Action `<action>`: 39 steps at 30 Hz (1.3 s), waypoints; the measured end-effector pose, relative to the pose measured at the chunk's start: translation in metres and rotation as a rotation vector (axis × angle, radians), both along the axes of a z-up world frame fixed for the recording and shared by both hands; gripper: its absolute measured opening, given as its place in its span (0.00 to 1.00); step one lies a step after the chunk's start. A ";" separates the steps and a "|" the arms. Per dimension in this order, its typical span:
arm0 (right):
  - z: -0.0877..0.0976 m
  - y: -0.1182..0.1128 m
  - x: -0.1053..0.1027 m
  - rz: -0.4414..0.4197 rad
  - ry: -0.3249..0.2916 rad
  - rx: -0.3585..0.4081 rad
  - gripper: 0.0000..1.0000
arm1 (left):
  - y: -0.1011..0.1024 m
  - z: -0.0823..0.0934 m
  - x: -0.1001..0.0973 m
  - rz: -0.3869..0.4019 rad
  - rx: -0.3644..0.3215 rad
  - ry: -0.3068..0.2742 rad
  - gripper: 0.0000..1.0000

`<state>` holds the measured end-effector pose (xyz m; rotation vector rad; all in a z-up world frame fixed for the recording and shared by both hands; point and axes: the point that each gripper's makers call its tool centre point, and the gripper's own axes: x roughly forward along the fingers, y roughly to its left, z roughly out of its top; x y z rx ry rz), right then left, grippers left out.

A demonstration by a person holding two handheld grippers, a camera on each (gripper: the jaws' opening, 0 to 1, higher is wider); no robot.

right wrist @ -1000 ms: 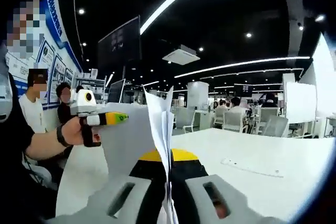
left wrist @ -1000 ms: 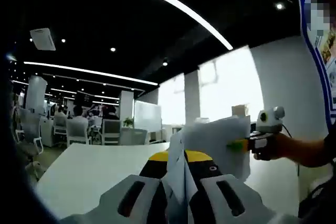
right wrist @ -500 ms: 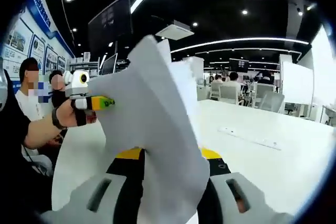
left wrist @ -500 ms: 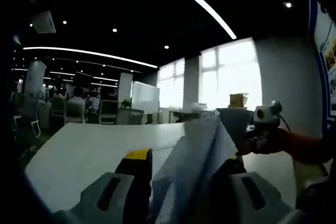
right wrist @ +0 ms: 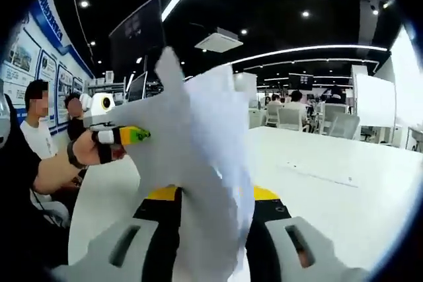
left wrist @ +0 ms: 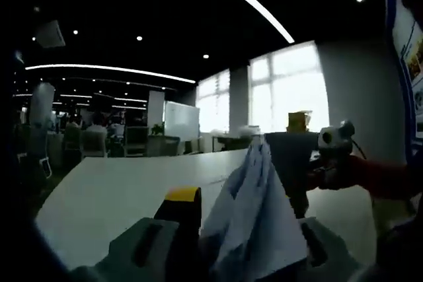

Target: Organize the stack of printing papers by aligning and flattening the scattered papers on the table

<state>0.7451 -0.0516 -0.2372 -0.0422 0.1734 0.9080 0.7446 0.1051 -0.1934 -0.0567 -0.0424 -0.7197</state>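
Holding the papers (right wrist: 198, 163) up off the white table (right wrist: 330, 189) right now — in the right gripper view the sheets fan loosely between my right tongs (right wrist: 208, 229), whose jaws stand wide apart with the sheets draped between them. My left tongs (right wrist: 135, 135) show at the left, in a hand, their yellow-green tip at the stack's far edge. In the left gripper view the papers (left wrist: 254, 216) droop over and between the left tongs (left wrist: 231, 242), jaws spread here too — the right tongs (left wrist: 310, 176) sit at the far edge, whether pinching I cannot tell. The table (left wrist: 112, 189) lies below.
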 end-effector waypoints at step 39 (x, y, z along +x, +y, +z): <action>0.044 -0.005 -0.003 -0.026 -0.154 -0.077 0.00 | -0.003 -0.002 -0.012 0.002 0.130 -0.074 0.20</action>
